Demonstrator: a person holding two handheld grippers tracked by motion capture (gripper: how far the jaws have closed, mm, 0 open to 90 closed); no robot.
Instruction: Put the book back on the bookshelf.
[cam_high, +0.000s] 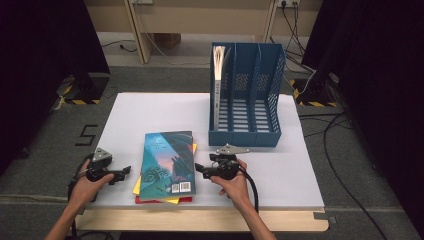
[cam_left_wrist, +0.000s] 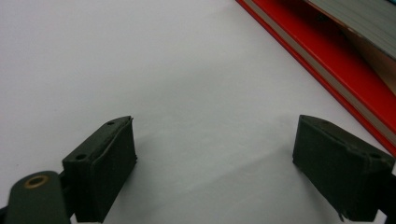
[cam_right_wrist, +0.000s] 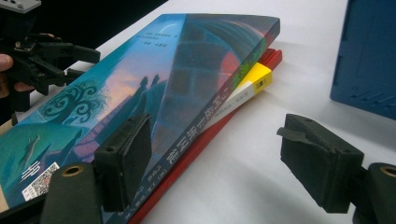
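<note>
Right now our stack of books (cam_high: 166, 167) lies at the near edge of the white table (cam_high: 150, 107), between our two grippers. On top is the teal book (cam_high: 167, 161), cover up, its barcode toward us; beneath it a yellow book (cam_right_wrist: 254, 80) peeks out, and a red book (cam_left_wrist: 345, 70) sits at the bottom.

Our right gripper (cam_high: 201, 170) rests just beside the stack's right edge and points at it. In the right gripper view its jaws stand spread, with nothing between the pads: one jaw sits in front of the teal cover near the spine, the other over bare table; whether the first touches the book we cannot tell.

Our left gripper (cam_high: 126, 172) lies just beside the stack's left edge, pointing toward it. In the left gripper view its jaws are spread over bare table, nothing held, with the red book's edge close beside one jaw.

Farther back, on the right half of the table, stands the blue file rack (cam_high: 246, 95), well apart from the stack. A grey book (cam_high: 218, 82) stands upright in its leftmost slot.
</note>
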